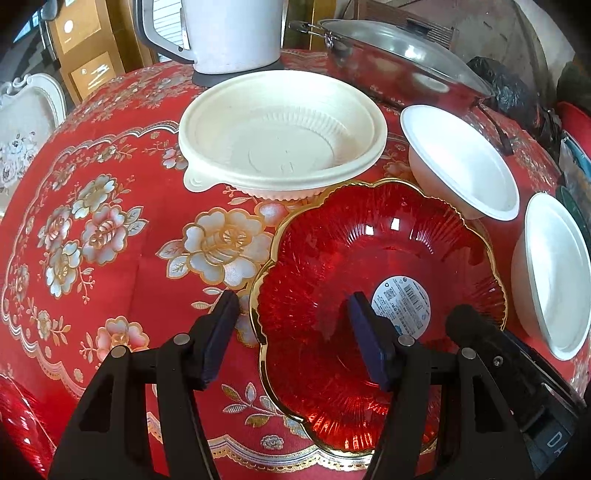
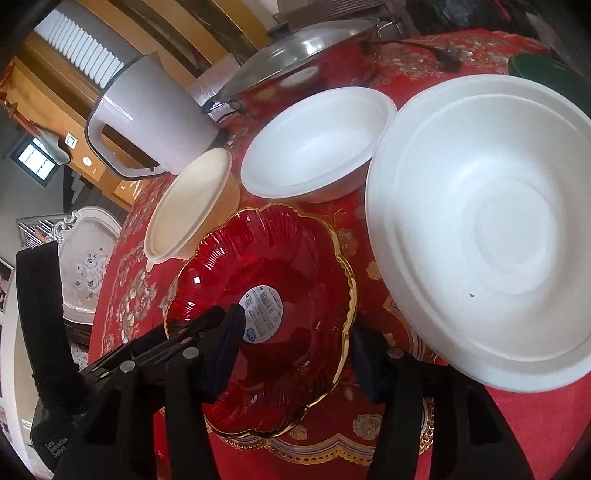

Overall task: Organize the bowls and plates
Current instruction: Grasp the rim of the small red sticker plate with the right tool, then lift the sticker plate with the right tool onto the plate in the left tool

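Observation:
A red glass plate [image 1: 369,266] with a gold scalloped rim and a round label lies on the red floral tablecloth; it also shows in the right wrist view [image 2: 280,258]. My left gripper [image 1: 291,332] is open, straddling the plate's left rim. My right gripper [image 2: 295,350] is open, straddling the plate's right rim. A cream plastic bowl [image 1: 280,136] sits behind the plate, also in the right wrist view [image 2: 192,206]. Two white foam bowls [image 1: 461,162] [image 1: 554,273] stand to the right; the nearer one fills the right wrist view [image 2: 491,229], the farther one [image 2: 317,144] behind.
A white kettle [image 1: 232,33] and a steel pot with a glass lid [image 1: 399,59] stand at the table's back. A green dish [image 2: 546,70] sits at the far right. A white chair [image 1: 26,122] stands left of the table.

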Motion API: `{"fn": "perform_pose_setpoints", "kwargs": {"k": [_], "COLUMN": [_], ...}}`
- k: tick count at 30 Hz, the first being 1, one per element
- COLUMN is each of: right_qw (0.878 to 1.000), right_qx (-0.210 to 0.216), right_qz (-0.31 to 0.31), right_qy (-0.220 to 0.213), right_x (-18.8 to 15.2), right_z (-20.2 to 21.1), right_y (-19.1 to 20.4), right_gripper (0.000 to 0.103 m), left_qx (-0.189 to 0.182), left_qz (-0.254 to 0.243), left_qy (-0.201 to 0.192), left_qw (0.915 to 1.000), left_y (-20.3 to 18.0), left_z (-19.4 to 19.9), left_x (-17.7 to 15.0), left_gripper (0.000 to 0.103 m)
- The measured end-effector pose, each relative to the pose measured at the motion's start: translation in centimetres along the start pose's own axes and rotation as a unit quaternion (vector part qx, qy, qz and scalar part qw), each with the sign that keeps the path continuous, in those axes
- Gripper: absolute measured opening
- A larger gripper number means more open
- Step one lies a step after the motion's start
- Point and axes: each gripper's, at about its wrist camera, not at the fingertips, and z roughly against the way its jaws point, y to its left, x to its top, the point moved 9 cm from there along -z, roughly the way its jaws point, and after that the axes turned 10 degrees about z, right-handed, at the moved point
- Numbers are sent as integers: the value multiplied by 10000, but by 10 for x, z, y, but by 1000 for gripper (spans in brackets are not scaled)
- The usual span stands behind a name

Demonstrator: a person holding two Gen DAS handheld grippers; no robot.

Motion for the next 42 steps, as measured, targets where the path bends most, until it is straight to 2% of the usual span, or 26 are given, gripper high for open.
{"fn": "perform_pose_setpoints", "kwargs": {"k": [8,11,17,19,21,23,26,42], "right_qw": [9998,9995,9987,9984,9980,9977,9968,9931], "right_qx": [67,31,-207,-295,-351,-361,-440,-648], "right_qz": [189,319,459,480,528,565,665,957], "right_qy": [37,39,-33,-49,-51,-46,-33,-184], "right_x": [1,1,2,2,3,3,2,-5], "right_z": [-2,-2,-2,-2,-2,-2,-2,10], "right_y": [3,3,-1,-4,-6,-7,-6,6], "right_gripper": [56,53,38,29,27,26,26,27], "left_qx": [7,45,30,8,28,84,87,122], "left_qz": [-18,-76,-248,-245,-224,-164,-86,-95], "left_qy": [-70,-99,-93,-113,-154,-214,-266,-519], "left_qw": [10000,9999,9996,9996,9996,9996,9996,9985], "left_y": [-1,-3,-11,-11,-9,-3,3,13], "left_z": [0,0,0,0,0,2,4,25], "left_x": [0,1,-1,0,1,2,3,-9], "left_gripper": [62,62,61,61,55,42,34,33]}}
